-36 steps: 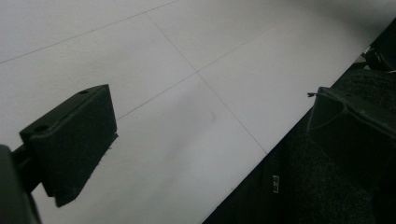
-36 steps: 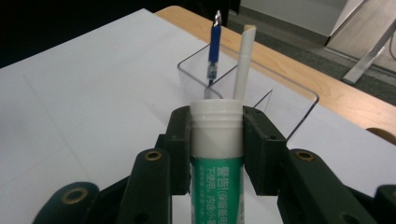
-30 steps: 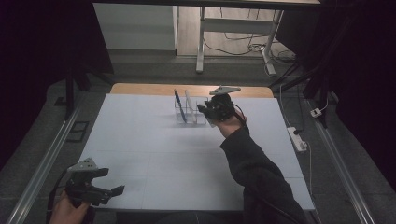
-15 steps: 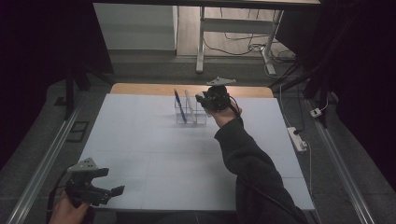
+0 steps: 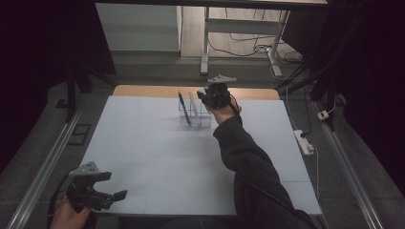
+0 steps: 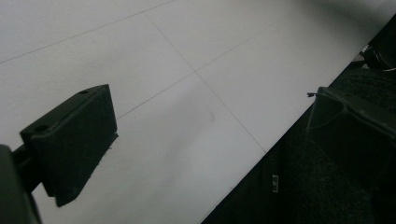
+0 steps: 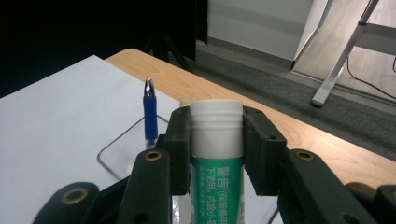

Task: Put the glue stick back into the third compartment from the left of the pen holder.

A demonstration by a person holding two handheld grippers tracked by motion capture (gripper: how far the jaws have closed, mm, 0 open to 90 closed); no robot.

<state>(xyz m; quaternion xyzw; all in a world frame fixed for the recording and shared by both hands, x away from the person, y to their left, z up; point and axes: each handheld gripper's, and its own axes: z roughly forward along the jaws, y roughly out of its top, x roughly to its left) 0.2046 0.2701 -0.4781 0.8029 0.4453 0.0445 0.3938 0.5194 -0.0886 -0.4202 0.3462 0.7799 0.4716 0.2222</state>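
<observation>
Currently right gripper [image 7: 217, 154] is clamping a green glue stick [image 7: 216, 140] over the clear holder [image 5: 194, 116], frame center-top. Left gripper [image 5: 98, 188] is idling unclenched, lower left.

Blue pen [image 7: 150, 116]; green/white tube [image 7: 216, 154]

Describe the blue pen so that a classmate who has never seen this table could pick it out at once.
Start at the white sheet covering the table, then go to its far edge, where a clear holder stands. The blue pen leans in its left part. Unlike the white-capped, green-labelled tube clamped in the right gripper beside it, it is thin, dark blue and silver-tipped.
</observation>
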